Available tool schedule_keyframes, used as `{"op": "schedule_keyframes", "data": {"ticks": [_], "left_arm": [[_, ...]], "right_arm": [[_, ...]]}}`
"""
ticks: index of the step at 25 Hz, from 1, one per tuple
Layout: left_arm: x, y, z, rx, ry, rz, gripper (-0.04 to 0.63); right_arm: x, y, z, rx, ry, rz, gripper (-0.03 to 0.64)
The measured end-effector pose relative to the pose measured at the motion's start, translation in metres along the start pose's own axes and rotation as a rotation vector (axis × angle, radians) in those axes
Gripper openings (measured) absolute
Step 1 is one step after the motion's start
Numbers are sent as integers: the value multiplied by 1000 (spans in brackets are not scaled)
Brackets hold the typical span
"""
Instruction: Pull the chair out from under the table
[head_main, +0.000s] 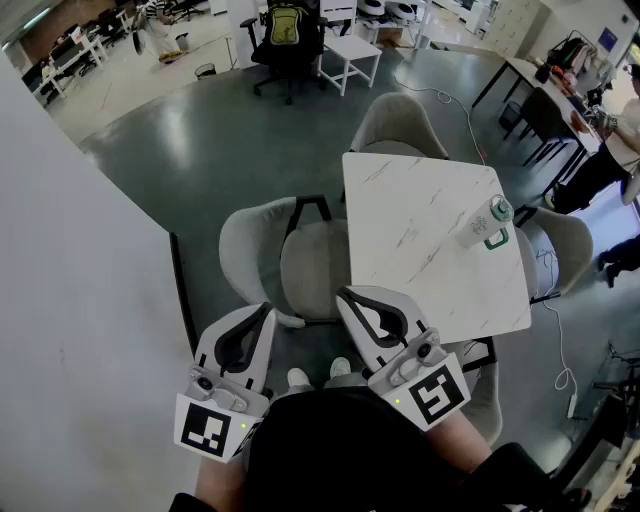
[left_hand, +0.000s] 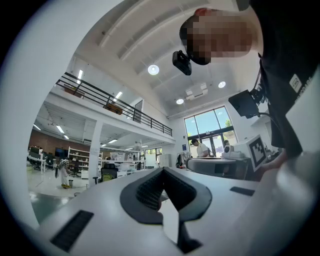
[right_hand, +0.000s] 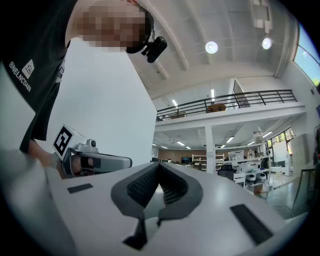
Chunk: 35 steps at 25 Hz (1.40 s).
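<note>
Not begun: left tongs (head_main: 264, 312) and right tongs (head_main: 344, 294) closed, empty; next, open onto the grey chair (head_main: 305, 265) tucked under the bench (head_main: 420, 230)

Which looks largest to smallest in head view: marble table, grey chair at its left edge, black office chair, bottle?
1. marble table
2. grey chair, partly under it
3. black office chair, far off, so real size unsure
4. bottle
</note>
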<state>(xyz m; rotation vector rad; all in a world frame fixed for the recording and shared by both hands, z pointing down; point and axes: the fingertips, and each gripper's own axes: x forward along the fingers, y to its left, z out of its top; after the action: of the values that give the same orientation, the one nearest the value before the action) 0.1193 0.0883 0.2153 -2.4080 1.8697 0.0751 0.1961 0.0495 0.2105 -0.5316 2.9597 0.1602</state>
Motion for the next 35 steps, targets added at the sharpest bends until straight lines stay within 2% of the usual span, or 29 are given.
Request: {"op": "schedule_keyframes", "data": {"ticks": [16, 22, 28, 35], "left_arm": [[13, -1, -14, -19, 40, 36, 5], [20, -5, -18, -3, 63, 82, 5], [21, -6, -29, -13, 81, 136, 5], [9, 28, -39, -51, 84, 168, 5]], "right_arm": [[-1, -17, -11, 33, 6, 18, 12], [-5, -30, -13, 60, -15, 36, 12], [-2, -30, -23, 67, 7, 85, 12], [29, -20, -35, 89, 37, 105, 12]]}}
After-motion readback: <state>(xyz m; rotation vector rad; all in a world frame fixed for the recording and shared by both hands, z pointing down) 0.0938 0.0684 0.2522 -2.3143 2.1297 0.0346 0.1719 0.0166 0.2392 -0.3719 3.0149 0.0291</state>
